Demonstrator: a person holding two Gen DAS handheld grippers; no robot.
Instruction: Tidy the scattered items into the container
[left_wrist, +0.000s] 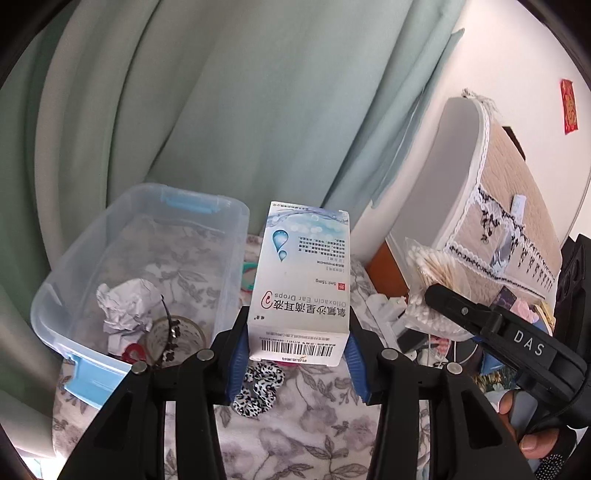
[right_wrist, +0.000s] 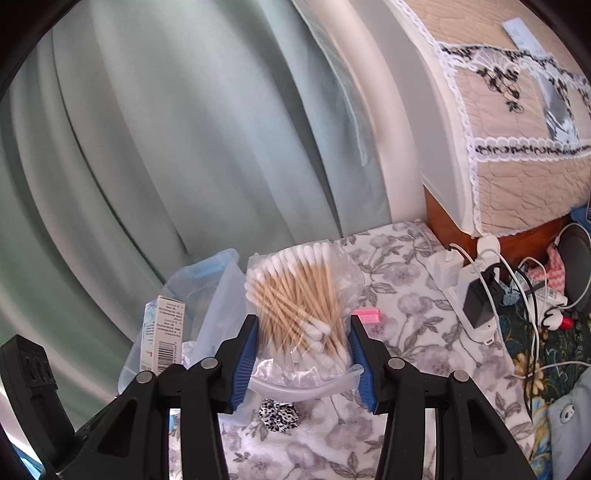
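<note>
Both grippers loaded, left gripper (left_wrist: 297, 363) clamping the ear-drops box (left_wrist: 301, 280), right gripper (right_wrist: 302, 354) pinching the cotton-swab bag (right_wrist: 303, 306); next, carry over the clear bin (left_wrist: 92, 258) and release.

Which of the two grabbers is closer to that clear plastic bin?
Left. The left gripper, holding the ear drops box, is right beside the clear bin; the right gripper, holding the cotton swab bag, sits farther off.

We are in a home bedroom: a floral blanket (right_wrist: 388, 295) covers the bed, pale green curtains (left_wrist: 221, 110) hang behind it, and a power strip (right_wrist: 469, 291) with chargers lies beside a lace-trimmed quilted cover (right_wrist: 517, 147).
</note>
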